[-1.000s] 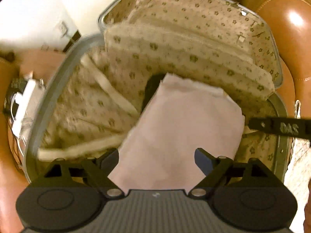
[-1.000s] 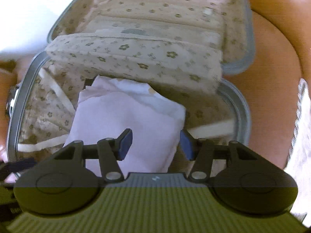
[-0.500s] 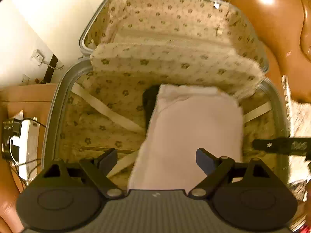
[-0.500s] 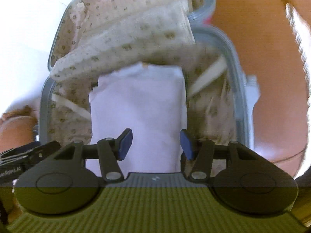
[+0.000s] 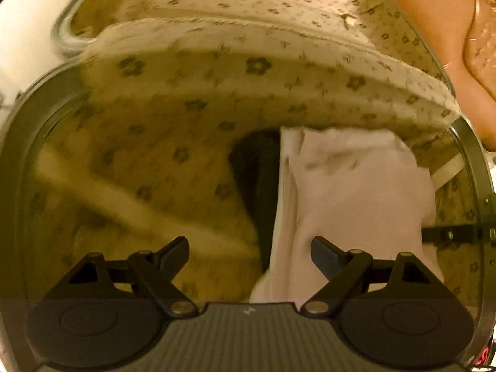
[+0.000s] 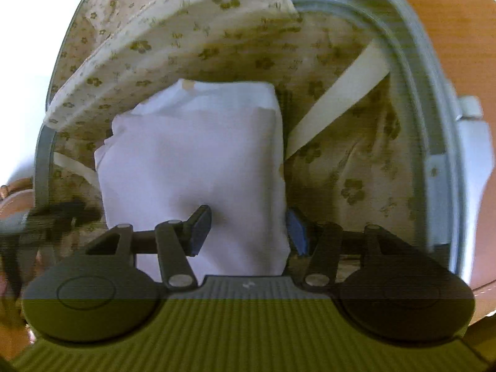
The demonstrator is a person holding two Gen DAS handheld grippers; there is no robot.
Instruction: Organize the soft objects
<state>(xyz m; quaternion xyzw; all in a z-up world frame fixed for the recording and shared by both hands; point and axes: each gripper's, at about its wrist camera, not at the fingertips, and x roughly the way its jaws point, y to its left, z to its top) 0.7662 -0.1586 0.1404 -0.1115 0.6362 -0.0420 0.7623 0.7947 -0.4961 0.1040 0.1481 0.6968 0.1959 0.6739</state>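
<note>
An open suitcase (image 5: pixel 28 117) with flowered beige lining holds a folded pale pink cloth (image 5: pixel 356 192) in its right half. A dark item (image 5: pixel 257 170) lies against the cloth's left side, partly under it. My left gripper (image 5: pixel 249 249) hovers open over the cloth's left edge. In the right wrist view the same cloth (image 6: pixel 192 155) lies in the suitcase (image 6: pixel 412 71). My right gripper (image 6: pixel 248 229) is open and straddles the cloth's near right part. Its left fingertip (image 6: pixel 200 228) dents the fabric, and the other sits at the cloth's right edge.
The padded flowered divider (image 5: pixel 248 93) hangs over the far end of the cloth. Cream straps (image 5: pixel 124 198) (image 6: pixel 338 93) cross the suitcase floor. Brown leather seating (image 5: pixel 434 9) lies behind the lid. A white fitting (image 6: pixel 474 142) sits on the suitcase's right side.
Both grippers have dropped closer into the suitcase. The right one has come down onto the cloth and presses it. The left has shifted left off the cloth. Finger gaps look unchanged.
</note>
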